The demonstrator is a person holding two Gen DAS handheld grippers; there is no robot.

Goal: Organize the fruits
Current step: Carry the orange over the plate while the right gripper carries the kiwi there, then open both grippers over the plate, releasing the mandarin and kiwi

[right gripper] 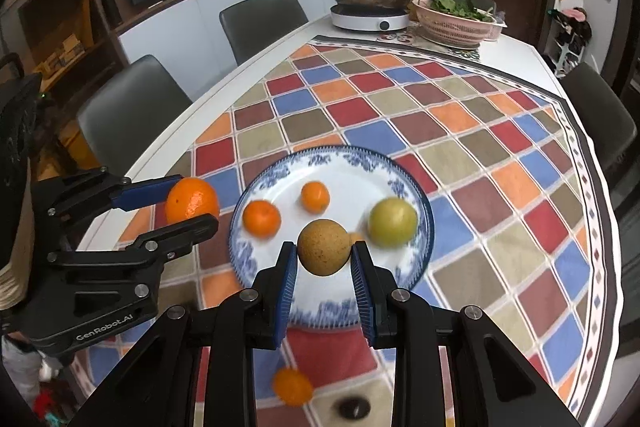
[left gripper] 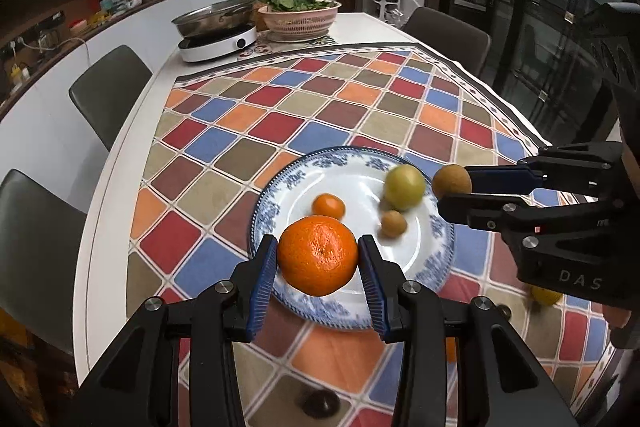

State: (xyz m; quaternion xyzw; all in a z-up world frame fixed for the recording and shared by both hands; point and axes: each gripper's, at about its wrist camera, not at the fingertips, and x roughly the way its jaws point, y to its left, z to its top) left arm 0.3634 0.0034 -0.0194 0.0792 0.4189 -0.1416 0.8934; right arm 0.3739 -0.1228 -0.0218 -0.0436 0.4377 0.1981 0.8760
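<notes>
My left gripper (left gripper: 318, 255) is shut on a large orange (left gripper: 317, 255) and holds it above the near rim of the blue-and-white plate (left gripper: 280, 183). It also shows in the right wrist view (right gripper: 192, 201). My right gripper (right gripper: 324, 247) is shut on a brown round fruit (right gripper: 324, 247) above the plate (right gripper: 400, 183); the left wrist view shows this fruit (left gripper: 452, 183) over the plate's right rim. On the plate lie a yellow-green fruit (right gripper: 393, 222), small oranges (right gripper: 262, 219) (right gripper: 315, 197) and, in the left wrist view, a small brown fruit (left gripper: 394, 223).
The plate sits on a checkered tablecloth (left gripper: 320, 115). A small orange (right gripper: 293, 386) and a dark round object (right gripper: 354, 407) lie near the table's front. A yellow fruit (left gripper: 546, 294) lies under the right gripper. A cooker with pan (left gripper: 218, 35) and a vegetable basket (left gripper: 298, 19) stand at the far end. Chairs surround the table.
</notes>
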